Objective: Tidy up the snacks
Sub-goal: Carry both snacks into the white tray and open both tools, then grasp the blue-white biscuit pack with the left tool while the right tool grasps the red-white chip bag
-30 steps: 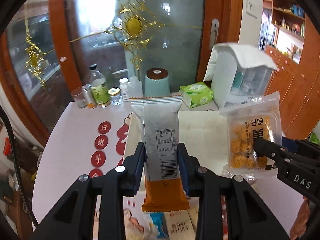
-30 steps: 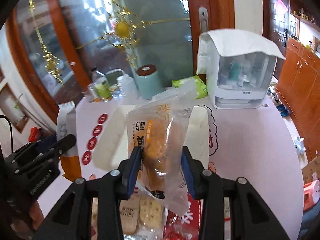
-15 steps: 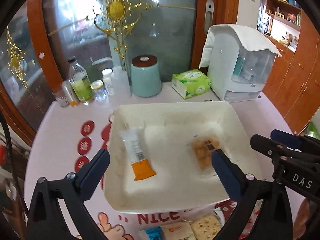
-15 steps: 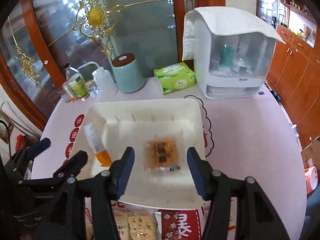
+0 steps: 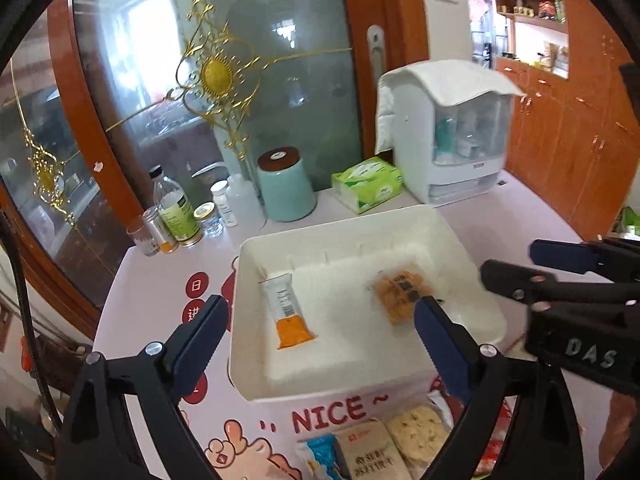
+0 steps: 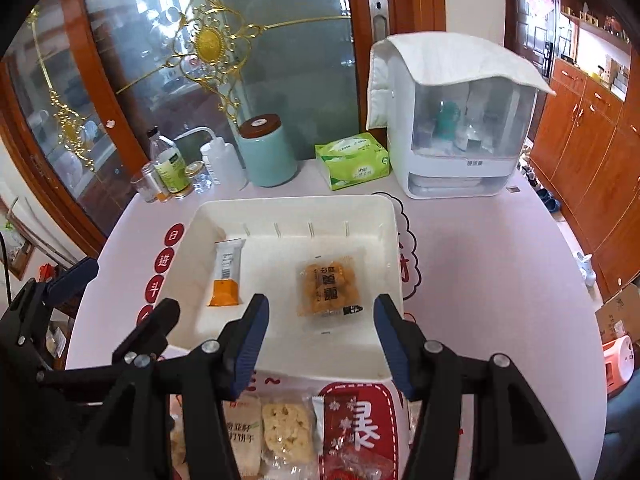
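Both tools are hanging empty over the near edge of the white tray [image 6: 394,216], which is sitting in the middle of the tabletop [image 6: 500,264]. The left tool [image 5: 320,336] is standing wide open after its jaws have just eased in a little from their widest, with nothing between them. The right tool [image 6: 320,332] is standing about half open, also gripping nothing.

Two snacks are already lying flat in the tray: the orange-and-white bar [image 6: 227,273] toward the tray's left side and the clear biscuit packet [image 6: 329,285] toward its right, well apart from each other.

The remaining snacks [image 6: 280,428] are lying in a loose pile at the near edge of the tabletop, just outside the tray's near wall; among them a red packet [image 6: 354,432] is showing.

The step in hand looks to be going back for the next pair. To do it well, each tool should be coming down over a single packet, pads straddling its narrow width, and closing only once one wrapper is clearly isolated, since the packets are overlapping and slippery film could drag a neighbour along. Keeping the tools apart should avoid a clash.
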